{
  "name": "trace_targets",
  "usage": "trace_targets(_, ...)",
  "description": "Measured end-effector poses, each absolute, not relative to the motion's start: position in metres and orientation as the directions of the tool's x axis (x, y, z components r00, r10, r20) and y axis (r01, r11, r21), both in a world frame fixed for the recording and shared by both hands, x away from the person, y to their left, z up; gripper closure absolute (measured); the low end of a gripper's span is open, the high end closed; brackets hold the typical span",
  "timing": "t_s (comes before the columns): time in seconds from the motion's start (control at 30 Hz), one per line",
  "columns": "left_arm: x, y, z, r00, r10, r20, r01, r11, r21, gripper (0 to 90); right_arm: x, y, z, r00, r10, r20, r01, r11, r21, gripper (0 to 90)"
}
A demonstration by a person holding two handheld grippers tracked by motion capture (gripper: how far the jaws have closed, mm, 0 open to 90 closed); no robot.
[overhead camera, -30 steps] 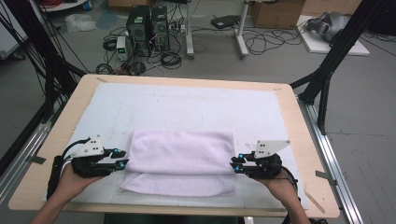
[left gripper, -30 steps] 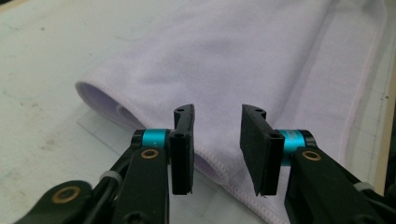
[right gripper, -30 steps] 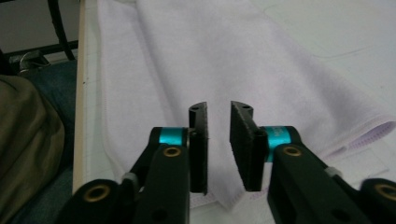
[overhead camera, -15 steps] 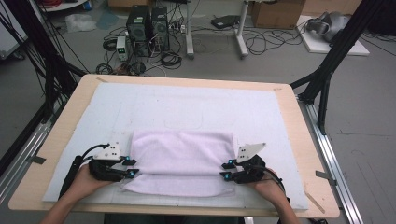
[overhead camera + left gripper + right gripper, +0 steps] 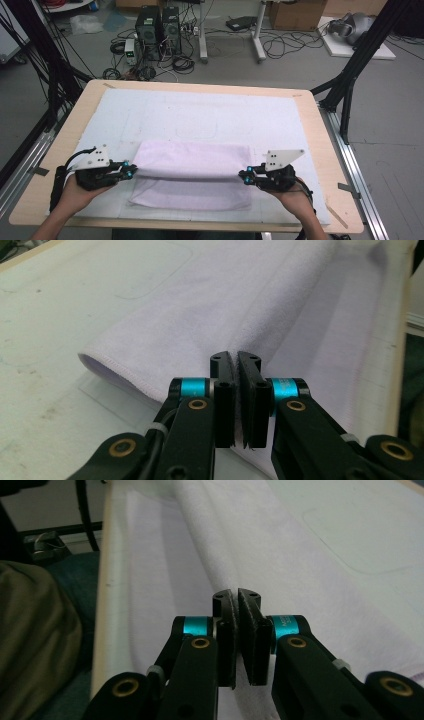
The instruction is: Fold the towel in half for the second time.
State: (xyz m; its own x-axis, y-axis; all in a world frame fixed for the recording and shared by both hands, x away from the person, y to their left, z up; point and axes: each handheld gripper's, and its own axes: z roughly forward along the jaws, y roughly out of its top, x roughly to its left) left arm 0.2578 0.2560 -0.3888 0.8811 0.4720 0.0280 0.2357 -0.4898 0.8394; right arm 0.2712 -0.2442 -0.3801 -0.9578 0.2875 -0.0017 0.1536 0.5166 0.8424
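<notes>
Soft lilac terry towel (image 5: 192, 175) (rolled fold)

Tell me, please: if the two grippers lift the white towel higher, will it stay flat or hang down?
The towel would probably sag in the middle: it is soft cloth, already folded over. It looks light. Both the left gripper and right gripper pinch its edge, so slipping seems unlikely.
</notes>
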Motion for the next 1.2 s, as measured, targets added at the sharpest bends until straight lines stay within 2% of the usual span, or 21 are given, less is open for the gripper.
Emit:
trace_targets(0.07,0.247,0.257,-0.396,0.893,0.45,0.008,0.246,-0.502,0.829,82.5,0.261,-0.244,-0.381,-0.965,0.261,0.024,0.16,0.515,0.842,83.8)
trace_targets(0.1,0.243,0.257,-0.401,0.895,0.446,-0.006,0.26,-0.512,0.819,76.7,0.257,-0.244,-0.385,-0.967,0.251,0.047,0.174,0.516,0.839,76.8)
trace_targets(0.13,0.24,0.257,-0.407,0.895,0.446,-0.013,0.273,-0.523,0.807,67.9,0.254,-0.244,-0.389,-0.963,0.264,0.056,0.19,0.515,0.836,73.4)
trace_targets(0.17,0.238,0.256,-0.412,0.898,0.44,-0.016,0.275,-0.532,0.801,64.0,0.252,-0.245,-0.393,-0.962,0.264,0.068,0.2,0.516,0.833,72.3)
trace_targets(0.33,0.238,0.247,-0.426,0.906,0.42,-0.048,0.294,-0.545,0.785,61.7,0.254,-0.24,-0.418,-0.962,0.249,0.108,0.23,0.534,0.814,67.3)
trace_targets(0.5,0.238,0.237,-0.434,0.915,0.402,-0.029,0.283,-0.588,0.758,63.7,0.254,-0.23,-0.439,-0.964,0.238,0.121,0.241,0.581,0.777,62.8)
trace_targets(0.57,0.237,0.235,-0.437,0.913,0.408,-0.022,0.283,-0.592,0.755,66.2,0.253,-0.228,-0.443,-0.965,0.231,0.124,0.242,0.599,0.763,66.1)
trace_targets(0.63,0.235,0.236,-0.438,0.911,0.413,-0.012,0.278,-0.592,0.756,68.0,0.253,-0.23,-0.444,-0.968,0.223,0.114,0.23,0.612,0.756,78.5)
trace_targets(0.7,0.233,0.237,-0.437,0.909,0.418,-0.003,0.274,-0.591,0.759,71.2,0.252,-0.232,-0.442,-0.969,0.227,0.102,0.224,0.62,0.752,85.6)
trace_targets(0.77,0.233,0.238,-0.435,0.91,0.415,-0.001,0.27,-0.591,0.761,80.4,0.25,-0.234,-0.44,-0.968,0.231,0.094,0.22,0.617,0.755,87.0)
trace_targets(0.8,0.233,0.237,-0.434,0.909,0.416,0.001,0.269,-0.589,0.762,81.8,0.25,-0.234,-0.44,-0.969,0.227,0.092,0.216,0.615,0.758,87.3)
trace_targets(1.07,0.228,0.239,-0.406,0.902,0.43,0.027,0.233,-0.54,0.809,83.1,0.245,-0.246,-0.415,-0.969,0.242,0.049,0.183,0.57,0.801,87.9)
trace_targets(1.2,0.221,0.235,-0.413,0.916,0.4,0.026,0.229,-0.576,0.785,82.5,0.237,-0.25,-0.414,-0.971,0.233,0.06,0.185,0.563,0.805,87.9)
